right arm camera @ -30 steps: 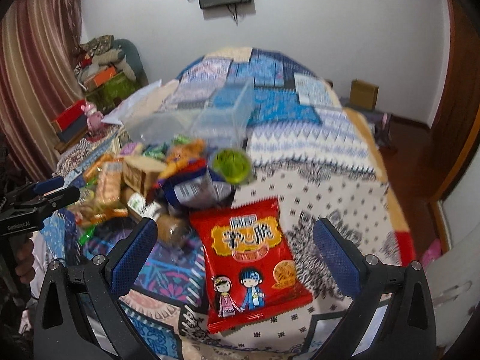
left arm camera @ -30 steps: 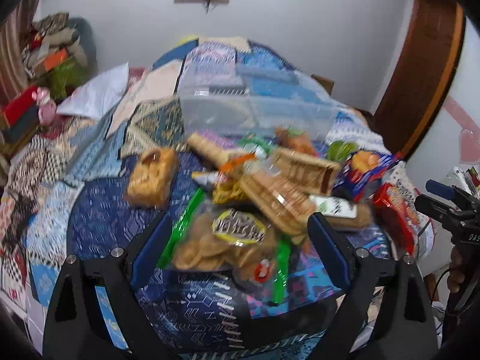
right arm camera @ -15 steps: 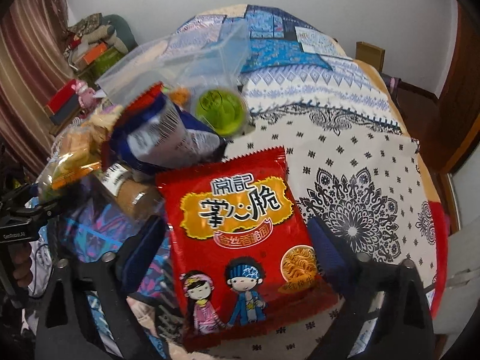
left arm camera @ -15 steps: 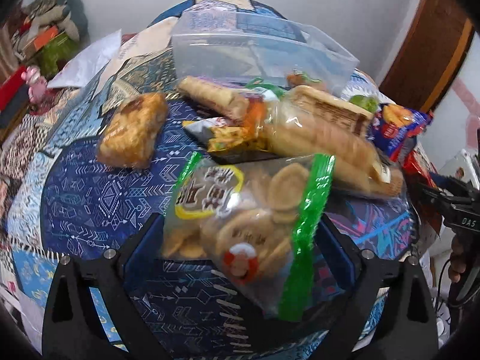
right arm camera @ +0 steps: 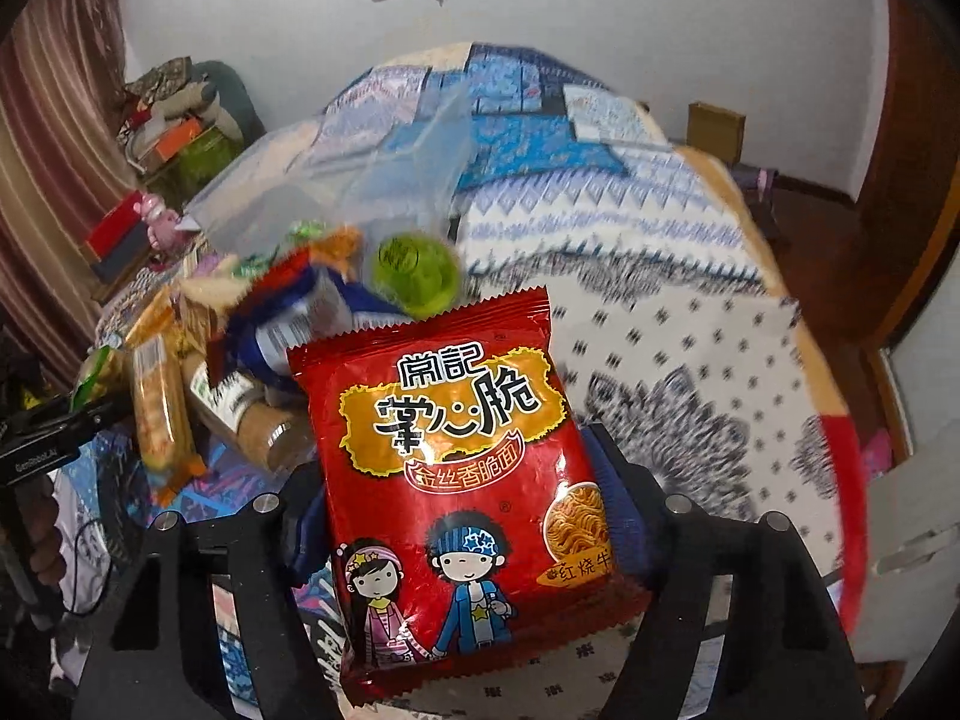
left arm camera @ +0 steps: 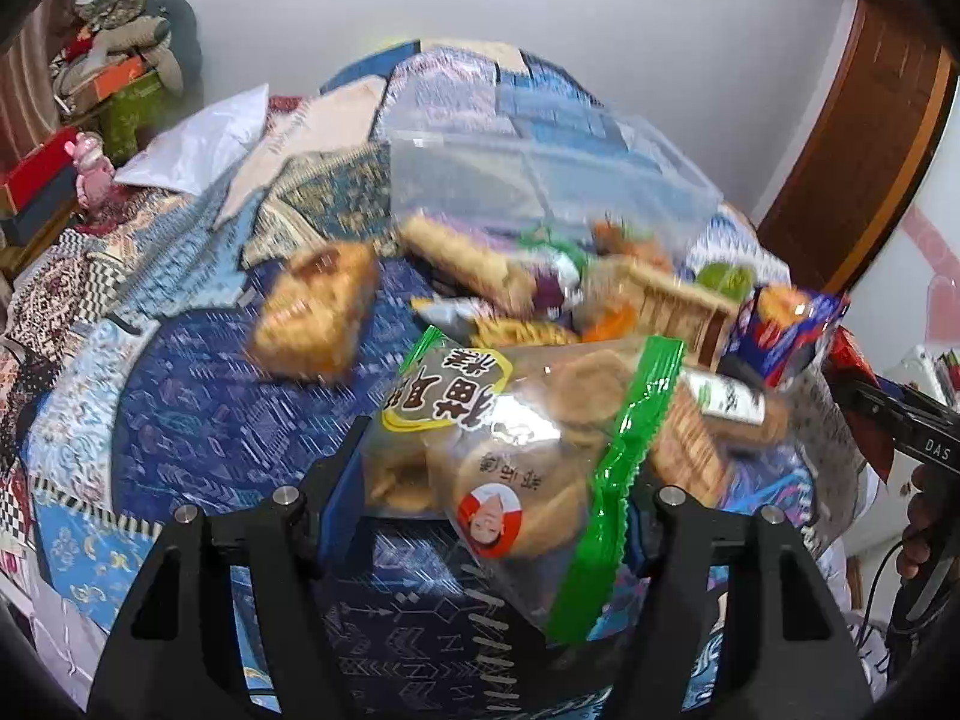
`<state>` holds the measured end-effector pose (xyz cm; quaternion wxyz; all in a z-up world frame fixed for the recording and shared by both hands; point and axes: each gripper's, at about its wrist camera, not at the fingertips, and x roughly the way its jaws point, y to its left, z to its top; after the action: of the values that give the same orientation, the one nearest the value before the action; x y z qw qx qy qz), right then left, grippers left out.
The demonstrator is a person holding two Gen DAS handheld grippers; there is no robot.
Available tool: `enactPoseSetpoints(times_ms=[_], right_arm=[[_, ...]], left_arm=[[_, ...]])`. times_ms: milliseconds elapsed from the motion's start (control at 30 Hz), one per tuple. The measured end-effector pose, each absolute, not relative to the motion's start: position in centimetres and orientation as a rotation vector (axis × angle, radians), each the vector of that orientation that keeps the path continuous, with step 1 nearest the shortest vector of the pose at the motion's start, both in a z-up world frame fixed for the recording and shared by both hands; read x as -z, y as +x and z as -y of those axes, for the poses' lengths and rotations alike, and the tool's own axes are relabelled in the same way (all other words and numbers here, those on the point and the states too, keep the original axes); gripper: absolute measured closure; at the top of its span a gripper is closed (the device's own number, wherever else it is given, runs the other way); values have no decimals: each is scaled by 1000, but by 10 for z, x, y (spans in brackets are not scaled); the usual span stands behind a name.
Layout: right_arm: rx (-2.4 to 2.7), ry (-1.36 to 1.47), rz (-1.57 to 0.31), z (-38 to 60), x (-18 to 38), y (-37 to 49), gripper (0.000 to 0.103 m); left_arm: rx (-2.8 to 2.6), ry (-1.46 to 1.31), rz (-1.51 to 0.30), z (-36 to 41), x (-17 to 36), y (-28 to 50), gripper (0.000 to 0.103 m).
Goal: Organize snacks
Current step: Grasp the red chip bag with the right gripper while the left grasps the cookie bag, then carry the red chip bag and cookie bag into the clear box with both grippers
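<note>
A clear bag of round biscuits with green edges (left arm camera: 516, 450) sits between the fingers of my left gripper (left arm camera: 498, 456). Its jaws are closing and the pads press the bag's sides. In the right wrist view a red noodle-snack packet with two cartoon children (right arm camera: 456, 468) fills the gap of my right gripper (right arm camera: 450, 468). Those jaws are closing too, and the packet is pinched at both edges and tilted up off the bedspread. A clear plastic bin (left arm camera: 540, 180) stands behind the snack pile, also in the right wrist view (right arm camera: 336, 180).
Loose snacks lie on the patterned bedspread (left arm camera: 210, 420): a pastry pack (left arm camera: 318, 324), a wafer pack (left arm camera: 666, 300), a blue chip bag (left arm camera: 780, 330), a green jelly cup (right arm camera: 414, 273). Boxes and clothes pile up at the far left (left arm camera: 120, 78). A wooden door (left arm camera: 852, 150) stands right.
Both grippers have closed in from wide open onto their packets. The biscuit bag and the red packet now stand raised and larger in view between the fingers.
</note>
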<state>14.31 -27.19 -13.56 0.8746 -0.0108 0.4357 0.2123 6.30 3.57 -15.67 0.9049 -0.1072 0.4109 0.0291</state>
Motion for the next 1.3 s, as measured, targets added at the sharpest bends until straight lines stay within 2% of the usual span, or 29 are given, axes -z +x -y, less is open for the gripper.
enactPoseSetpoints(times_ms=[367,733,1000,1300], right_arm=[[-467,6,-746,260,74,156,33],[-528,-42,-631,211,37,198,33],[-584,-51,-650,185,35,243,32],[-607,-82,-740,160,63,285,32]], left_arm=[[-42,-196,-655,-47,89,78,36],[-7,-151,-576,-45,45,137,36],[-8,-147,-590,-55,43,193,36],[-16,-162,-692,-69,78,257,36]])
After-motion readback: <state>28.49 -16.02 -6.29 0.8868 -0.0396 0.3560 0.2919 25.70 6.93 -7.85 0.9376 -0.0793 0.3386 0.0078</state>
